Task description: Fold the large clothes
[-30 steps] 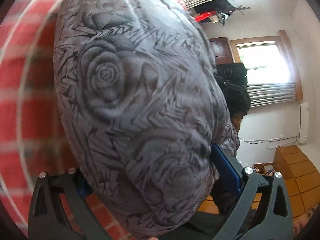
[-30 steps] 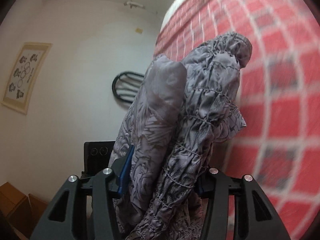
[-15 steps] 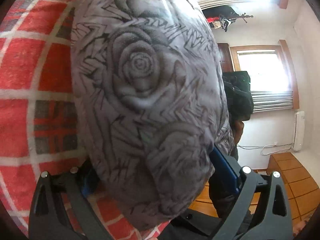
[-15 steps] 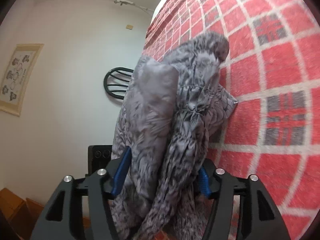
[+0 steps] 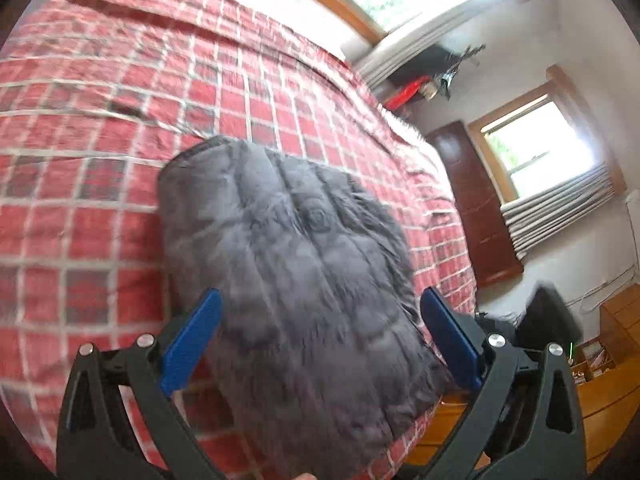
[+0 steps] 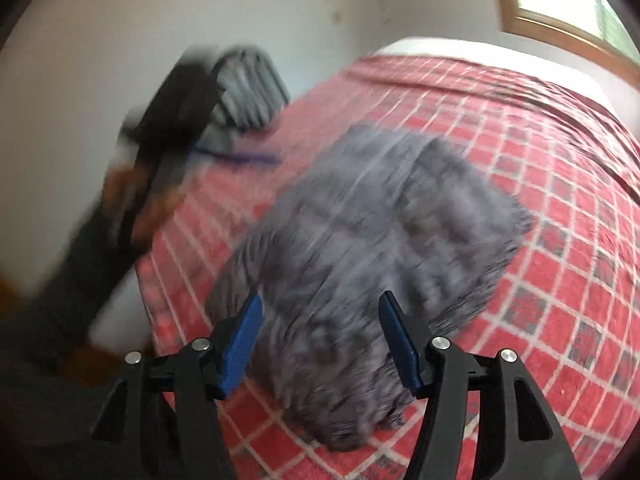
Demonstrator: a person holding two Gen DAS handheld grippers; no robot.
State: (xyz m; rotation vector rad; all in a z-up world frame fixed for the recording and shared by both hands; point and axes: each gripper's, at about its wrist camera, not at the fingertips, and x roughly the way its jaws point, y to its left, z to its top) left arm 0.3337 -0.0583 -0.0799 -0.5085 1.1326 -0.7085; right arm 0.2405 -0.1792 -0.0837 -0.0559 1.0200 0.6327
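Now one grey patterned garment (image 5: 304,280) lies bundled on the red checked bed (image 5: 100,92), close to its near edge. Two claws are over it: the left claw (image 5: 320,340) stands wide open, blue pads clear of the cloth; the right claw (image 6: 320,340) is narrower, its jaws closing slightly, and holds nothing either. Both views are blurred, so the folds cannot be read. The risk, as I judge it: the loose bundle could spring open or slide over the near edge. One dark chair (image 6: 248,84) stands beyond the far side.
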